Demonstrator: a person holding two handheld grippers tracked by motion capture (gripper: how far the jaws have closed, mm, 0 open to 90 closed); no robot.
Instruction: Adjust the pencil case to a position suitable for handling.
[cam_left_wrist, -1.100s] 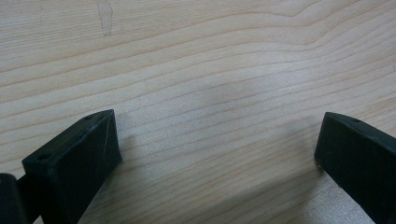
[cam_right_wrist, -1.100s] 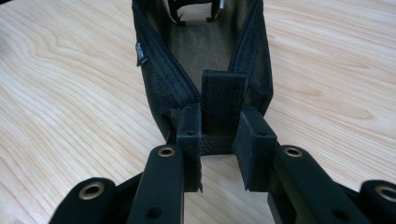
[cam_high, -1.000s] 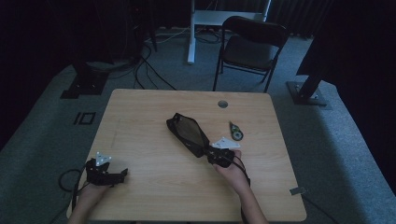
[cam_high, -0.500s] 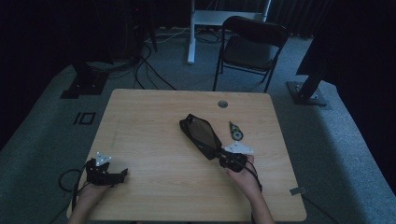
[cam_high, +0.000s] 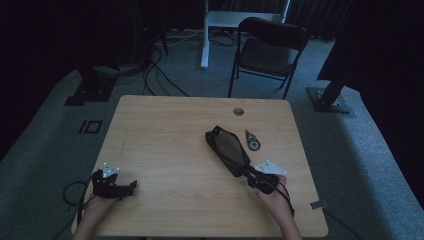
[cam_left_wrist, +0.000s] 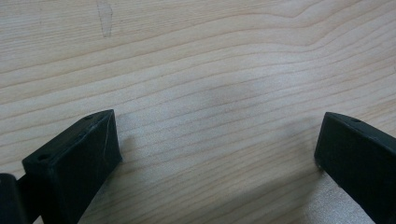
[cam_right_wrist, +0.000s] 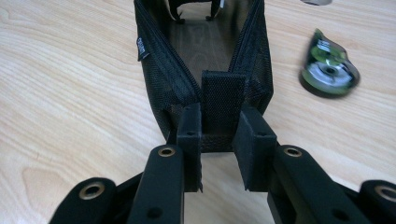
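Observation:
A black mesh zip pouch (cam_high: 227, 149) lies slantwise on the wooden table (cam_high: 165, 130), its zip open in the right gripper view (cam_right_wrist: 205, 60). My right gripper (cam_high: 248, 175) is at the pouch's near end and shut on the black fabric tab there (cam_right_wrist: 217, 135). A small green and black tape dispenser (cam_high: 252, 140) lies just right of the pouch (cam_right_wrist: 329, 65). My left gripper (cam_high: 131, 184) rests at the table's front left. Its jaws stand wide open over bare wood (cam_left_wrist: 217, 144).
A round cable grommet (cam_high: 238, 111) sits near the table's far edge. A dark folding chair (cam_high: 267, 50) stands behind the table, with stand bases and cables on the floor around it.
My right gripper has moved to the right and slightly nearer, dragging the pouch with it toward the tape dispenser. The left gripper has stayed put.

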